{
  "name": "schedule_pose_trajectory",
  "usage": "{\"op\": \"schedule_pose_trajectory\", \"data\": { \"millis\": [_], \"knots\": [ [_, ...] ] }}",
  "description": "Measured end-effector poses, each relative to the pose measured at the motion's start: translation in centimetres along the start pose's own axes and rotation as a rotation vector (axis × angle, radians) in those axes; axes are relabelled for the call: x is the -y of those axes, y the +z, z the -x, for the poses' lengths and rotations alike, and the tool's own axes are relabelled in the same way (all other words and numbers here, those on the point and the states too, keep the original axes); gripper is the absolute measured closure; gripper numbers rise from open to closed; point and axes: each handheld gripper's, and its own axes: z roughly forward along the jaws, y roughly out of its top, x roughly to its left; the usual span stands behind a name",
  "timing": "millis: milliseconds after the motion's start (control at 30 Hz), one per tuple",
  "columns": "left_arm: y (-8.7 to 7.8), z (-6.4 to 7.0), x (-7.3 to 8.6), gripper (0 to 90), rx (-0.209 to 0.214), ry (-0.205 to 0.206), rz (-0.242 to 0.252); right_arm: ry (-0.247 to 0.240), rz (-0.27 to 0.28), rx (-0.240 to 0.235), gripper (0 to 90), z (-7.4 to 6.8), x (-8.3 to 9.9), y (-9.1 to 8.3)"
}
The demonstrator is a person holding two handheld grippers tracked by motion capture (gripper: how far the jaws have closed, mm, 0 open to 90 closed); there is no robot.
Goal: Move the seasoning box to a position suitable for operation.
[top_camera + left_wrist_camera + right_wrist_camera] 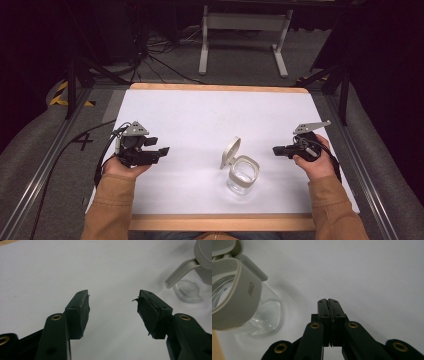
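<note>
In the high view, two tan sleeves are seen nearest the camera, at the bottom edge, each hand holding a claw over the white worktop (200, 115). The left claw (164, 150) is held at the left, its jaws spread and nothing between them. The right claw (276, 150) is held at the right, its jaws pressed together and pointed toward the middle. Between them, nearer the right claw but apart from both, a clear glass jar (243, 174) is stood upright on the worktop, its grey hinged lid (230, 152) swung open and tilted up on the left side.

In the left gripper view, the left claw (113, 307) is seen with its jaws wide apart above bare white surface; the rubber pads (84, 311) are worn at the edges. The jar (191, 287) is placed at the upper right, well clear of the jaws.

In the right gripper view, the right claw (328, 301) is shown closed on nothing, the pads meeting along one line. The jar (244, 302) is found at the left, near the jaws but not touched.
</note>
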Motion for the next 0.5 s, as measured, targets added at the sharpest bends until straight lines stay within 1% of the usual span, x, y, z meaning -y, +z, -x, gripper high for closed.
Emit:
{"op": "schedule_pose_trajectory", "data": {
  "millis": [67,100,167,200,300,400,433,467,500],
  "knots": [
    [-0.1,0.1,0.0,42.9,0.000,0.000,-0.002,-0.008,-0.004,-0.008,90.0,-0.1,0.0,0.1],
    [-0.1,0.1,-0.1,42.9,-0.001,0.006,0.003,-0.028,-0.013,-0.020,90.0,-0.2,0.1,0.2],
    [-0.1,0.1,-0.2,42.9,-0.003,0.012,0.003,-0.033,-0.016,-0.022,90.0,-0.3,0.1,0.3],
    [-0.1,0.3,-0.2,42.9,0.001,0.007,0.006,-0.032,-0.015,-0.029,90.0,-0.4,0.1,0.2],
    [-0.1,0.4,-0.3,42.9,0.004,0.017,0.004,-0.040,-0.013,-0.052,90.0,-0.6,0.1,0.2],
    [-0.2,0.4,-0.3,42.9,0.006,0.013,0.010,-0.074,-0.035,-0.075,90.0,-1.3,0.0,0.6],
    [-0.3,0.4,-0.4,42.9,0.003,0.017,0.011,-0.084,-0.046,-0.083,90.0,-1.6,-0.1,0.8],
    [-0.3,0.4,-0.4,42.9,0.003,0.017,0.011,-0.084,-0.046,-0.083,90.0,-1.6,-0.1,0.8],
    [-0.3,0.5,-0.5,42.9,0.004,0.022,0.015,-0.096,-0.056,-0.086,90.0,-1.9,-0.1,1.0]
  ]
}}
